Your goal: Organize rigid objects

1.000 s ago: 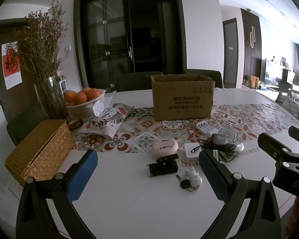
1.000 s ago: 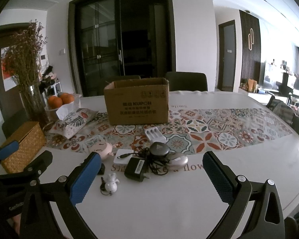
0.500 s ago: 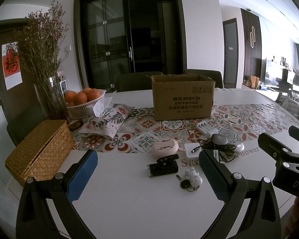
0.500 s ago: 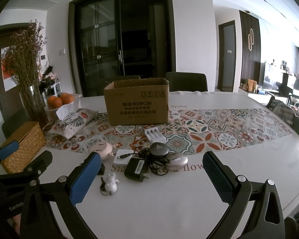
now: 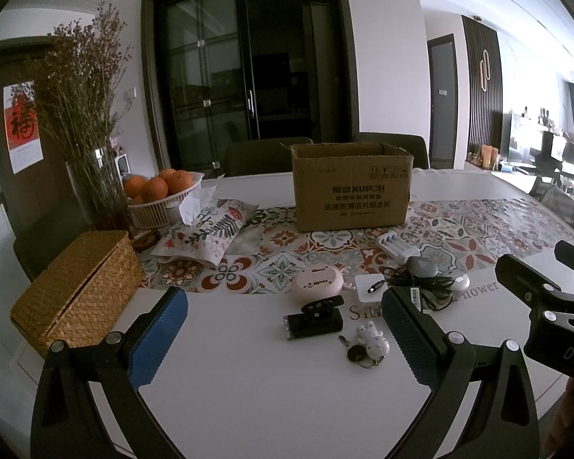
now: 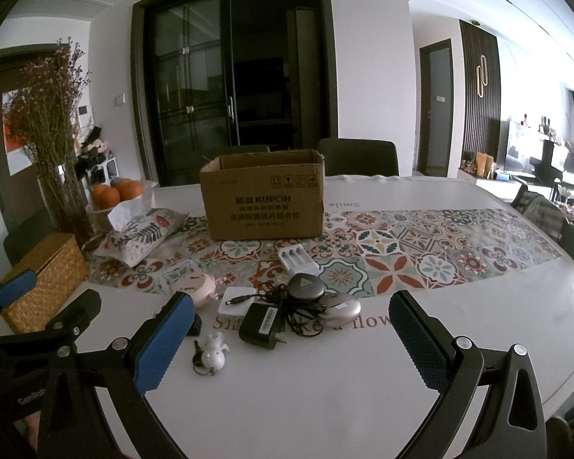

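Small items lie together on the white table: a pink round case (image 5: 317, 282), a black flat device (image 5: 313, 319), a white figurine keychain (image 5: 371, 341), a white square box (image 5: 368, 291), a black charger with its cable (image 6: 263, 324), a grey case (image 6: 306, 286), a silvery case (image 6: 340, 310) and a white battery charger (image 6: 297, 261). An open cardboard box (image 5: 351, 187) stands behind them. My left gripper (image 5: 283, 338) is open and empty, held above the table before the items. My right gripper (image 6: 291, 342) is open and empty near the charger.
A wicker box (image 5: 76, 287) sits at the left. Behind it stand a vase of dried flowers (image 5: 92, 176), a basket of oranges (image 5: 160, 199) and a patterned tissue pouch (image 5: 206, 233). A patterned runner (image 6: 421, 252) crosses the table. Dark chairs stand behind the table.
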